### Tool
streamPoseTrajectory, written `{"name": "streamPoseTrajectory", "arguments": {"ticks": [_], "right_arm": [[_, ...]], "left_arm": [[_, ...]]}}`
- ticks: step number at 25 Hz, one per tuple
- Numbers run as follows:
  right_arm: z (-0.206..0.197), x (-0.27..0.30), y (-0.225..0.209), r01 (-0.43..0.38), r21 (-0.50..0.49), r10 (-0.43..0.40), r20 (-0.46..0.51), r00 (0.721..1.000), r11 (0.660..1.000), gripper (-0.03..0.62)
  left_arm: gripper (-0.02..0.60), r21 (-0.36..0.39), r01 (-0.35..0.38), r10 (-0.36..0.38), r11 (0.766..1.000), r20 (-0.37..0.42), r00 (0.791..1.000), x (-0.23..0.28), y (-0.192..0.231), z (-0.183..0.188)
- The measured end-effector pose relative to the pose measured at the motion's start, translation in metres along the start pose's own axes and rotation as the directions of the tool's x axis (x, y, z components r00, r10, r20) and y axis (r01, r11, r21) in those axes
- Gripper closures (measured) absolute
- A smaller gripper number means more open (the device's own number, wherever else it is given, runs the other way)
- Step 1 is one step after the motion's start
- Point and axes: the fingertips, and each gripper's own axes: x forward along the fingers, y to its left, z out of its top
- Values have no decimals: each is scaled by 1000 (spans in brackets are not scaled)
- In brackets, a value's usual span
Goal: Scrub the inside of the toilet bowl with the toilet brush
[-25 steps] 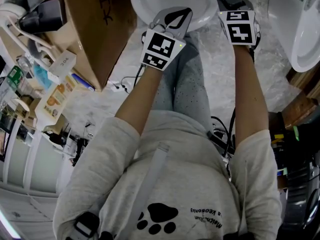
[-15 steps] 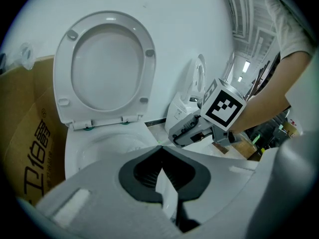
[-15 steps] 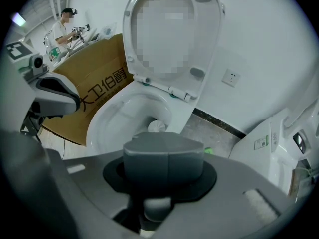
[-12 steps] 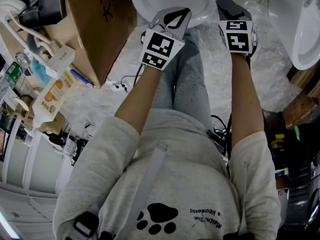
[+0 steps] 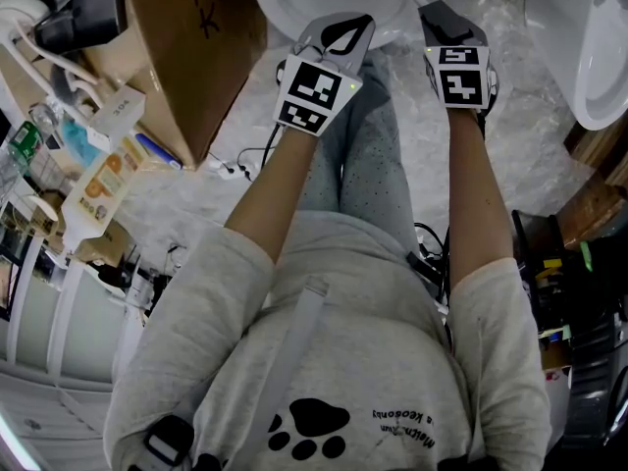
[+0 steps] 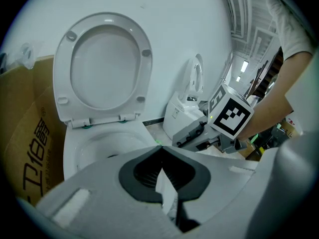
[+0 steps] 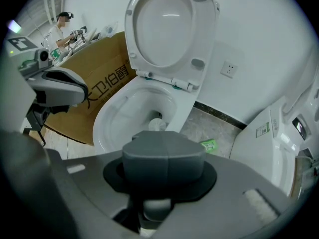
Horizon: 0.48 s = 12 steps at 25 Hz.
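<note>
The grey mottled floor (image 7: 207,125) carries a white ceramic toilet (image 7: 117,114), a brown cardboard box (image 7: 97,86) left of it, another white toilet (image 7: 271,144) at right, and a small green packet (image 7: 210,145) between.

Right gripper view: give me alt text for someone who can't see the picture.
A white toilet with its seat raised fills the centre, seen over the right gripper, whose jaws are shut together. A brown cardboard box stands left of the bowl, the left gripper shows at far left, and another white fixture sits at right.
</note>
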Motion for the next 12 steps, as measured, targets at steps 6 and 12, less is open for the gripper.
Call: {"name": "streamPoseTrajectory", "arguments": {"ticks": [6, 12], "right_arm": [[-14, 0, 12, -14, -4, 14, -18, 1000, 1000, 441], [-22, 0, 23, -23, -15, 23, -34, 999, 1000, 441]], "left_arm": [[584, 1, -2, 2, 1000, 2, 1000, -4, -2, -2], [584, -5, -3, 3, 1000, 1, 1000, -8, -3, -6]]}}
